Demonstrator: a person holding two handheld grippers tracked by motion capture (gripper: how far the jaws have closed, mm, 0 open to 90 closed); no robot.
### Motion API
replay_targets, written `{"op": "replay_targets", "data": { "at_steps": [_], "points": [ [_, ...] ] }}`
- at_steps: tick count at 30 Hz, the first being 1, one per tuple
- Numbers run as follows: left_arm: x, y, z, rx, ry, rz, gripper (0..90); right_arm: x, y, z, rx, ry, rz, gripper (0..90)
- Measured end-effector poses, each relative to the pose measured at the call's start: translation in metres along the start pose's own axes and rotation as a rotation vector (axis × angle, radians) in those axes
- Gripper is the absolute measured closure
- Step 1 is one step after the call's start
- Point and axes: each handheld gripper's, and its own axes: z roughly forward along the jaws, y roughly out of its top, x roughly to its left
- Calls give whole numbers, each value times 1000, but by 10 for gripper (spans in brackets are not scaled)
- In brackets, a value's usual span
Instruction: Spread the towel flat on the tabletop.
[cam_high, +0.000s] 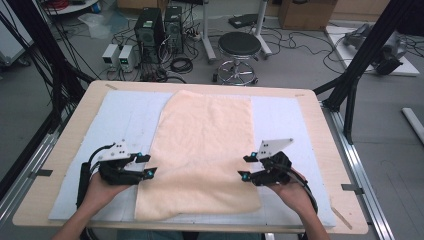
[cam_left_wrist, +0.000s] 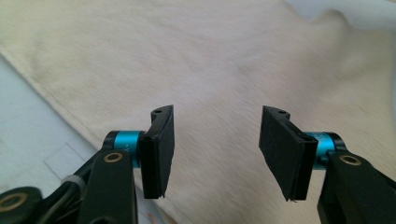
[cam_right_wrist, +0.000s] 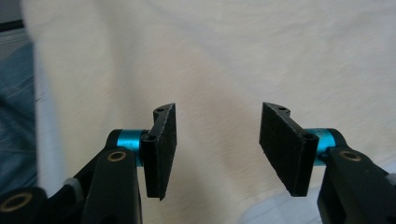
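Across the middle of the high view, a cream-coloured terry towel lay flat on a pale grey mat covering a light wooden table, apparently spread smooth for folding. At lower left, the left gripper pointed toward the towel's left edge; at lower right, the right gripper faced its right edge. Both looked placed to take opposite sides together. Each gripper view showed black jaws parted, released, with nothing between them, only towel below. Neither pad touched the cloth, so a grasp seemingly remained to be made.
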Motion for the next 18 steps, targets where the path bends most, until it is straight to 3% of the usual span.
{"op": "replay_targets", "data": {
  "at_steps": [3,6,7,10,12,15,18],
  "points": [
    [-13,-9,-3,29,-40,42,425,16,-15,4,26,45,-10,448],
    [-17,-18,5,117,-33,73,435,27,-30,13,97,61,-31,463],
    [-17,-20,8,151,-33,72,468,29,-33,17,122,54,-40,495],
    [-17,-26,18,200,-13,76,694,32,-40,27,177,68,-60,695],
    [-14,-22,18,201,-14,65,769,31,-38,28,176,81,-55,792],
    [-11,-15,12,173,-12,61,789,28,-29,23,163,85,-55,815],
    [-2,-1,5,112,5,30,788,23,-16,13,131,62,-65,816]
  ]
}}
